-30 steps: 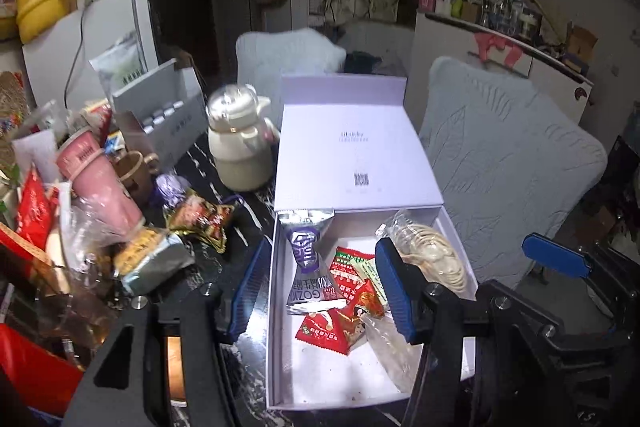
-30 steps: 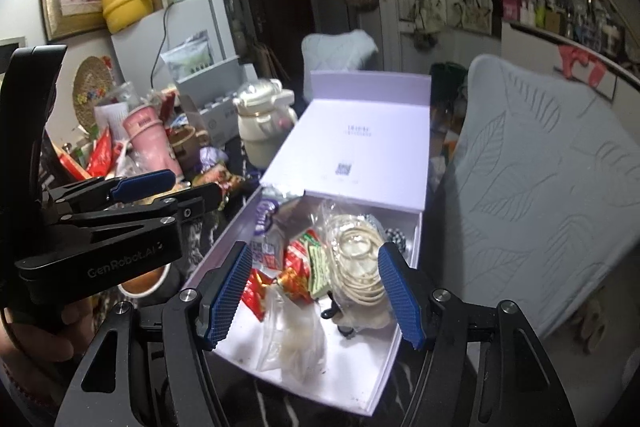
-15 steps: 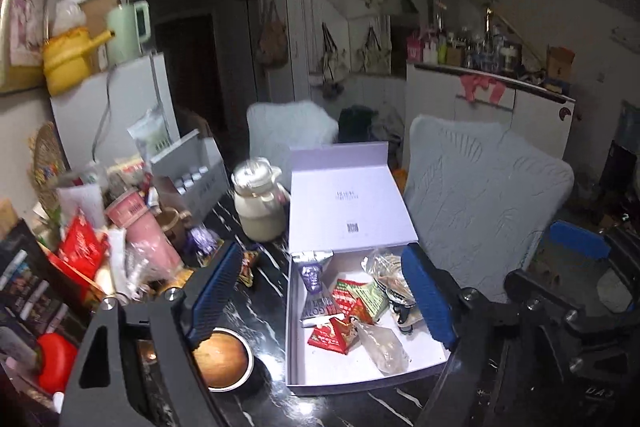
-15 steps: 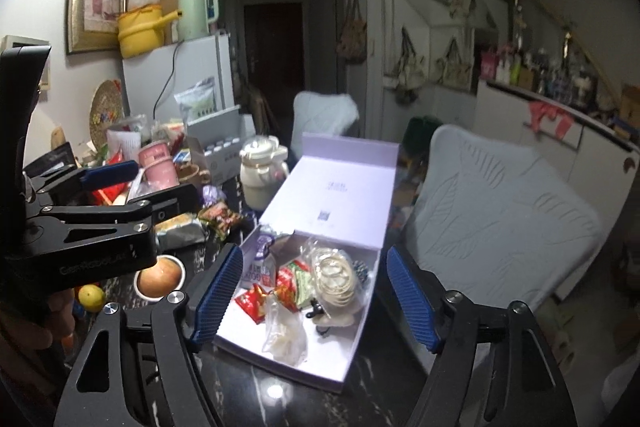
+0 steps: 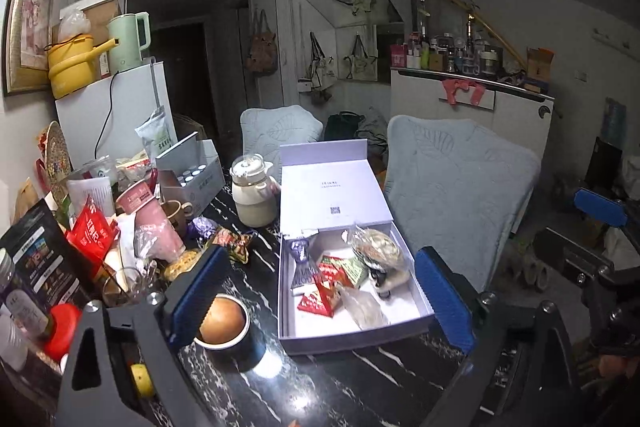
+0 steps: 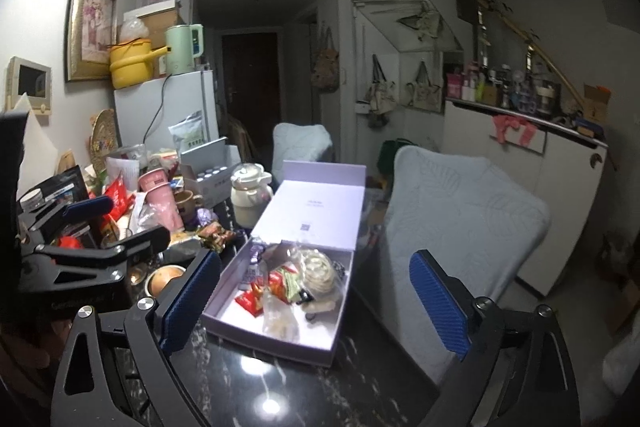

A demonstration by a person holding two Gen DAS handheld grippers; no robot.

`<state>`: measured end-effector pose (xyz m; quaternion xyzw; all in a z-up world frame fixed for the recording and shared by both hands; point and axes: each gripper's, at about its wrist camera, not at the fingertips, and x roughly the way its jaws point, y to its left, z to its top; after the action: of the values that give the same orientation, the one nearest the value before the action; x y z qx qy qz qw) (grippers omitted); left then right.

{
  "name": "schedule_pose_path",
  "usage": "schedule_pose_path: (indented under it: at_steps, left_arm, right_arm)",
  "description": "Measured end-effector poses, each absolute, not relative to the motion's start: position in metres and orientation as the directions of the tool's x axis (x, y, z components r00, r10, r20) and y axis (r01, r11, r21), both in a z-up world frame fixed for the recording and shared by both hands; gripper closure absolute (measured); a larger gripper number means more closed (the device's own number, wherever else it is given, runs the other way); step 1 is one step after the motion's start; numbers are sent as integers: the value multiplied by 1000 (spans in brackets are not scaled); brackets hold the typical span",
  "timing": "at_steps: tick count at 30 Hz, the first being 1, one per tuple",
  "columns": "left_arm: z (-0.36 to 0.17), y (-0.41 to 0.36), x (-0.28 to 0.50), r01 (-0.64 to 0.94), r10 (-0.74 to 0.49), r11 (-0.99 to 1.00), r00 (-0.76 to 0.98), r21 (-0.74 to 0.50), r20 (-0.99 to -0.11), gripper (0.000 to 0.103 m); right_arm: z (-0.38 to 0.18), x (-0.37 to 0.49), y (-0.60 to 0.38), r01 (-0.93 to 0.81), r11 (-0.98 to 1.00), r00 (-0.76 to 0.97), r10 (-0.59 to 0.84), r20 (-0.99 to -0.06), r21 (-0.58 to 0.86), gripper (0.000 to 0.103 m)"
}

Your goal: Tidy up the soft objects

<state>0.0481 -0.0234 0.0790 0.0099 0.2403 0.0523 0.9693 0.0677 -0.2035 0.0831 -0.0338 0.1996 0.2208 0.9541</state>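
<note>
An open lilac box (image 5: 408,325) (image 6: 276,345) lies on the black marble table (image 5: 360,379). Inside it lie red snack packets (image 5: 318,301) (image 6: 250,301), a purple foil packet (image 5: 300,251), a clear bag of round crackers (image 5: 376,247) (image 6: 318,269) and another clear bag (image 5: 362,309). My left gripper (image 5: 320,299) is open and empty, held back above the box's near end. My right gripper (image 6: 316,303) is open and empty, also back from the box. The left gripper's body shows at the left of the right wrist view (image 6: 80,259).
More snack bags (image 5: 232,243), a pink cup (image 5: 148,215), a cream teapot (image 5: 254,193), a metal bowl with a bun (image 5: 222,325) and jars crowd the table's left side. Grey padded chairs (image 5: 460,179) stand to the right and behind. A white fridge (image 5: 116,115) stands at the back left.
Both grippers have pulled back and up from the box, so it looks smaller and more of the table and room shows. Both stay open and empty.
</note>
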Motion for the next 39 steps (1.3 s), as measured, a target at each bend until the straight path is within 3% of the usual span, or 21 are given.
schedule_pose_path:
  at_steps: [17,39]
  left_arm:
    - [34,-20,15,-55,58,998,832,21,-552,7]
    - [42,-27,4,-46,52,999,837,25,-545,7]
  right_arm:
    - [39,22,-196,-419,907,781,379,-497,34,4]
    - [32,18,-195,-372,928,780,331,-531,32,4]
